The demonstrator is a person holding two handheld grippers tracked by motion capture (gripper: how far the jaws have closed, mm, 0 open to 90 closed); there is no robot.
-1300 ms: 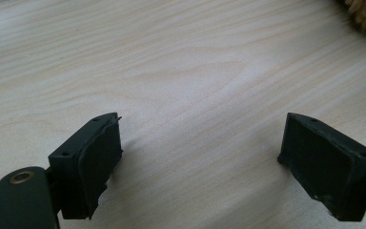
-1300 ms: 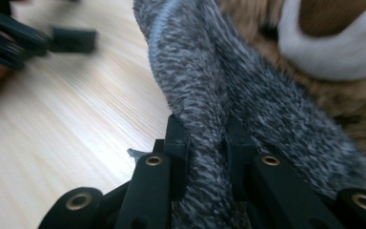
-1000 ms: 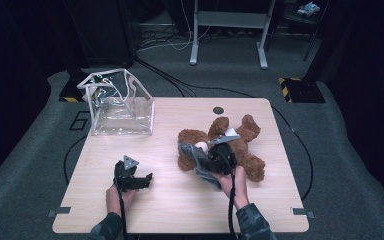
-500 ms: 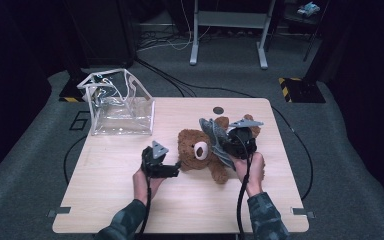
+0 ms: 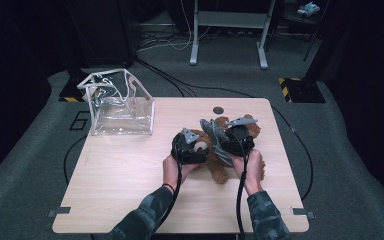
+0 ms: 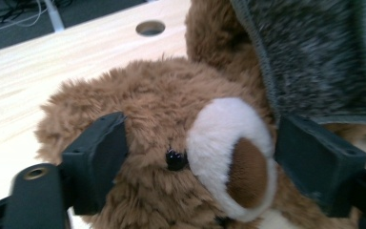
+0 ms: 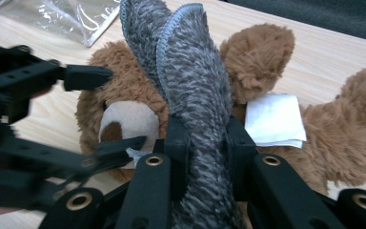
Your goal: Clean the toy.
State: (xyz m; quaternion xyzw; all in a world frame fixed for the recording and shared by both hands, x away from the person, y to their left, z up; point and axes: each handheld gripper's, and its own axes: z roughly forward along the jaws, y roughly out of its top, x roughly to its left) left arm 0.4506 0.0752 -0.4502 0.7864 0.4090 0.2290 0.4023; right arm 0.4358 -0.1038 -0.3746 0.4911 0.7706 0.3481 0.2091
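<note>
i have the right gripper (image 7: 201,143) pinching a fold of grey cloth (image 7: 190,76), pads pressed on it from both sides, and the cloth stands up over the bear (image 5: 220,150), which lies on the table (image 5: 130,190) right of centre, near the far edge. my left gripper (image 6: 195,162) has its jaws spread round the bear's head (image 6: 171,143), one at the cheek, one past the muzzle; they have just been closing, but i cannot see the pads pressing into the fur yet, so i count it as not gripping.

risks as i judge them: if the left jaws shut now they may catch only loose fur or slide off the rounded muzzle, and the head will slip out when i lift. the grey cloth hangs close to the right-hand jaw of the left gripper, so it could get trapped along with the head. if i pull the cloth with the right hand before the head is held, the whole bear may drag across the table towards the near edge. the white tag (image 7: 274,119) on the bear's body could also snag under the cloth.

the clear bag (image 5: 122,107) stands open at the far left of the table, well apart from the bear. it looks empty to me, though glare on the plastic makes that hard to confirm.
</note>
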